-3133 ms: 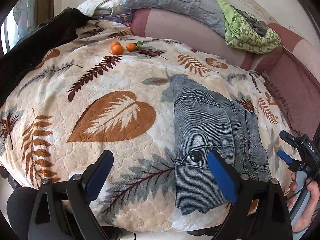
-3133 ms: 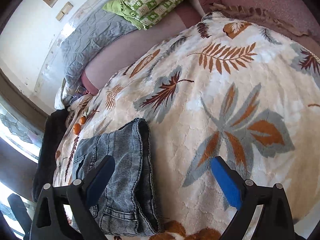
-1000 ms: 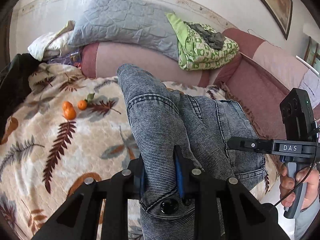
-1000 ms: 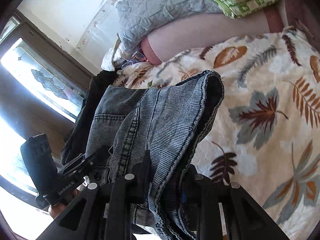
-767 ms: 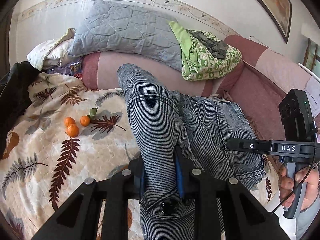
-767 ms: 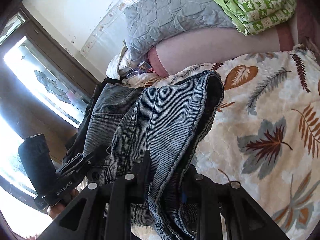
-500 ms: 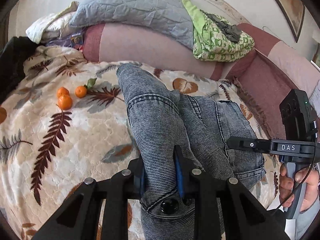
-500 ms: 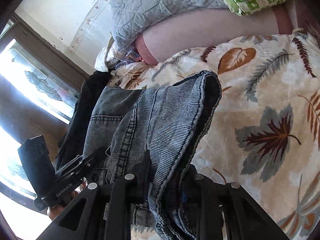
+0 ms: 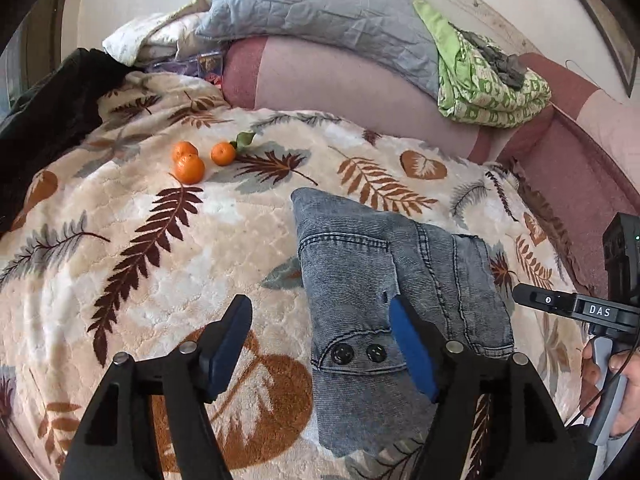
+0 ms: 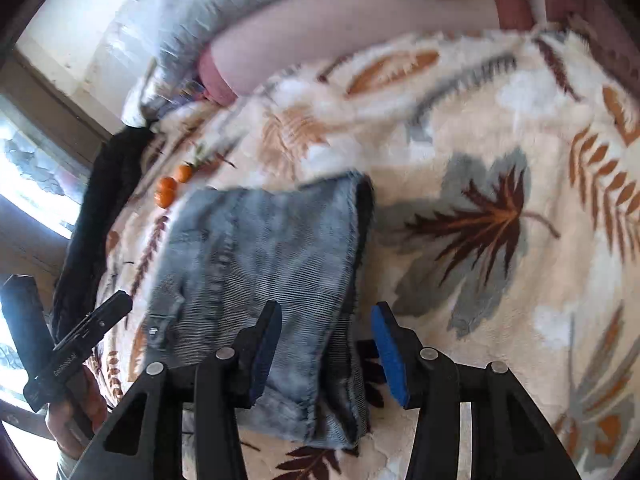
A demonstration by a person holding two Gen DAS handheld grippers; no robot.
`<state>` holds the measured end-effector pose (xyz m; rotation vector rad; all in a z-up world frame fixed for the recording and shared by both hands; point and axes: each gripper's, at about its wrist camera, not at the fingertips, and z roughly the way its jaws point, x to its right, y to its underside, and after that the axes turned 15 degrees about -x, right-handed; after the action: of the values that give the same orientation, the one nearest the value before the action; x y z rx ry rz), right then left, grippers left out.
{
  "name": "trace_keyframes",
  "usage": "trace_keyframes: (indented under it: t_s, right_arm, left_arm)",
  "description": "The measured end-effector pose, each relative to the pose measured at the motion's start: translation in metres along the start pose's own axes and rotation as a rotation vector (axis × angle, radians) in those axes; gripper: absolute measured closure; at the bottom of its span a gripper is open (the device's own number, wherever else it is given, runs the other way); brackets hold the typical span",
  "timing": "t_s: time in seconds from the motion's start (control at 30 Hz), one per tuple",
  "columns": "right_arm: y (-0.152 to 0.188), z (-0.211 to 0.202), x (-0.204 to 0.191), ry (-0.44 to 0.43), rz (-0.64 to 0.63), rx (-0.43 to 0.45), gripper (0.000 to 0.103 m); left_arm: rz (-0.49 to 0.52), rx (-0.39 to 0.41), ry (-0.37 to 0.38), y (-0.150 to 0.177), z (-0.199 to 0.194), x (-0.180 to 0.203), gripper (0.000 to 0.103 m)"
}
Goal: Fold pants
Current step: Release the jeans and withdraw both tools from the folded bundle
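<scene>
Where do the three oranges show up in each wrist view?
Left wrist: the oranges lie upper left on the leaf-print blanket, beyond the folded jeans.
Right wrist: the oranges lie at mid-left, small and blurred, past the jeans' far left corner.
Shared landmark: the folded jeans.

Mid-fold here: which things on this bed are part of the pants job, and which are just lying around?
In the job: folded grey jeans, left gripper, right gripper, both just opened, jeans released.

Lying about: three oranges, green patterned blanket, grey pillow, black garment.
</scene>
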<state>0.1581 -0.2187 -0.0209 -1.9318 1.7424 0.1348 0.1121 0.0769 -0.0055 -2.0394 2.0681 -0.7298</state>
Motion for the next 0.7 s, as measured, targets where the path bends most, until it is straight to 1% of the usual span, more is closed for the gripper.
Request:
trace_keyframes:
  t_s: [0.07, 0.1, 0.13, 0.17, 0.2, 0.23, 0.27, 0.33, 0.37, 0.47, 0.57, 0.7]
  right_arm:
    - [0.013, -0.005, -0.011, -0.036, -0.036, 0.022, 0.051]
    - [0.021, -0.003, -0.017, -0.043, -0.057, 0.02, 0.05]
    - [0.026, 0.003, -0.021, -0.038, -0.073, 0.012, 0.049]
    - [0.03, 0.014, -0.024, -0.012, -0.084, -0.017, 0.046]
    - [0.033, 0.028, -0.022, 0.05, -0.084, -0.062, 0.046]
    - [0.035, 0.043, -0.019, 0.134, -0.078, -0.099, 0.046]
    - [0.038, 0.051, -0.016, 0.191, -0.075, -0.1, 0.046]
    - [0.041, 0.042, -0.022, 0.2, -0.08, -0.067, 0.046]
    - [0.044, 0.034, -0.027, 0.199, -0.094, -0.052, 0.044]
    - [0.056, 0.015, -0.037, 0.202, -0.143, -0.009, 0.04]
    - [0.073, 0.004, -0.036, 0.194, -0.138, 0.022, 0.036]
    - [0.102, -0.002, -0.031, 0.169, -0.097, 0.073, 0.034]
  left_arm:
    - [0.027, -0.001, -0.018, 0.01, 0.002, 0.007, 0.029]
    - [0.046, -0.017, -0.027, 0.015, 0.008, 0.011, 0.029]
    - [0.065, -0.055, -0.053, 0.021, 0.02, 0.015, 0.029]
    - [0.079, -0.117, -0.093, 0.025, 0.036, 0.018, 0.029]
    - [0.078, -0.14, -0.105, 0.029, 0.047, 0.019, 0.028]
    - [0.06, -0.114, -0.092, 0.032, 0.048, 0.017, 0.025]
    - [0.044, -0.109, -0.097, 0.032, 0.045, 0.018, 0.024]
    - [0.021, -0.103, -0.105, 0.033, 0.032, 0.02, 0.025]
    - [0.024, -0.08, -0.097, 0.034, 0.024, 0.022, 0.025]
    - [0.032, -0.032, -0.119, 0.041, 0.006, 0.027, 0.024]
    - [0.019, -0.038, -0.106, 0.051, -0.001, 0.029, 0.024]
    - [0.01, -0.052, -0.1, 0.064, -0.001, 0.031, 0.024]
